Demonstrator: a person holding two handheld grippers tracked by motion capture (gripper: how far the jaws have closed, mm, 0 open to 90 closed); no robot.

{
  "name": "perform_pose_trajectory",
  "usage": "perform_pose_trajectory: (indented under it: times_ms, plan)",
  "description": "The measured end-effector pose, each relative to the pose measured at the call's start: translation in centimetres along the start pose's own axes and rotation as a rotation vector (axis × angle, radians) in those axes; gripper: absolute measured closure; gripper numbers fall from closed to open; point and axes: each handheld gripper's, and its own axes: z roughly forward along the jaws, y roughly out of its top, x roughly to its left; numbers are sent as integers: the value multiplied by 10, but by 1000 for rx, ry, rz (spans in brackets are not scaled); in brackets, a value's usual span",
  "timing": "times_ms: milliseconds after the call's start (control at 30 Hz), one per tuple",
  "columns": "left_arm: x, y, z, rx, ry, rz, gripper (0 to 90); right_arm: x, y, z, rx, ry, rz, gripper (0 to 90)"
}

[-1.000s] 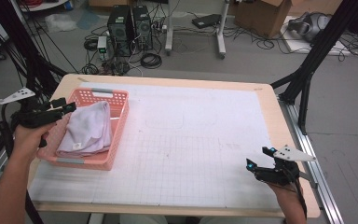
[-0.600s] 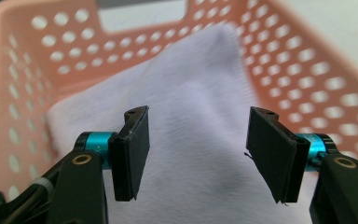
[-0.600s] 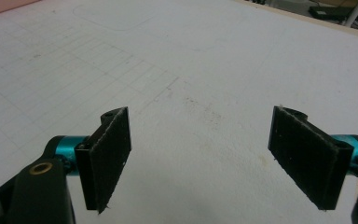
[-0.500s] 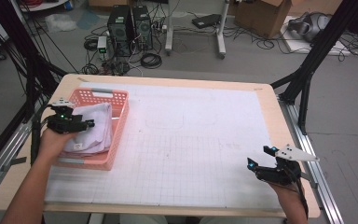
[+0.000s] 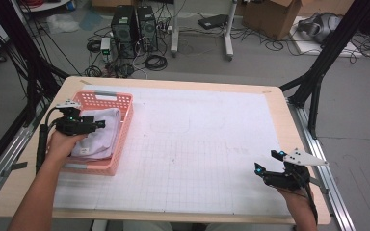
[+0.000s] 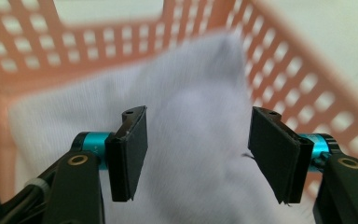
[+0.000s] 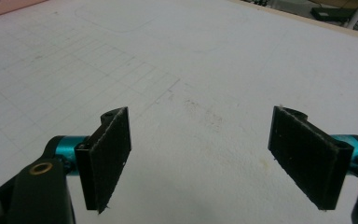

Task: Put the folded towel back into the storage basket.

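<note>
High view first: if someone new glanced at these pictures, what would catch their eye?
Most likely the salmon-pink plastic lattice basket at the table's left edge, with a crumpled white cloth in it. The left gripper hangs over that cloth with its jaws apart, having just opened further, nothing pinched between them. Then the right gripper, open over the bare white gridded mat near the right front corner.

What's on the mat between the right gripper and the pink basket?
Nothing: in the high view the white gridded mat lies bare between the right gripper and the pink basket that holds the white cloth.
</note>
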Motion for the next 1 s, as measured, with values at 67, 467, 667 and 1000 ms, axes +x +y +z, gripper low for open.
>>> perform_pose_trajectory:
  times_ms: [67,467,667,1000]
  plan:
    - [-4,5,-11,-96,-29,-28,346,-2,-1,-1,-6,-3,1,199]
    - [-56,20,-39,-316,-105,80,164,-4,-4,0,-50,11,47,199]
    - [-91,19,-36,-328,-185,145,157,-3,-4,1,-56,10,46,199]
    - [-146,3,-9,-335,-332,188,165,-4,-6,1,-62,3,48,199]
